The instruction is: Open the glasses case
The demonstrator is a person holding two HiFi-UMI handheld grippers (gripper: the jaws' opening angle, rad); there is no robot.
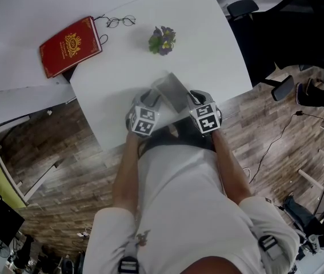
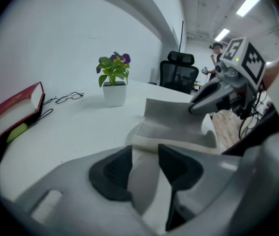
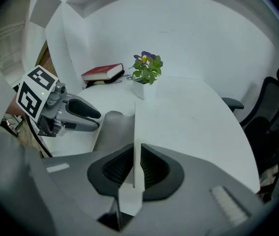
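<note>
The grey glasses case [image 1: 173, 91] lies near the white table's front edge, its lid flap raised off the tray. My left gripper [image 1: 152, 103] is shut on the near end of the case [image 2: 173, 124], whose wall sits between the dark pads [image 2: 110, 173]. My right gripper [image 1: 192, 100] is shut on the thin lid flap [image 3: 136, 132], seen edge-on between its pads. In the left gripper view the right gripper [image 2: 194, 108] holds the flap's far side. The left gripper [image 3: 94, 115] shows at the case's left in the right gripper view.
On the white table [image 1: 207, 50] a small potted plant [image 1: 163, 40] stands behind the case. A red book [image 1: 70, 45] and a pair of glasses [image 1: 120, 21] lie at the far left. Black office chairs [image 1: 287, 33] stand to the right on the wooden floor.
</note>
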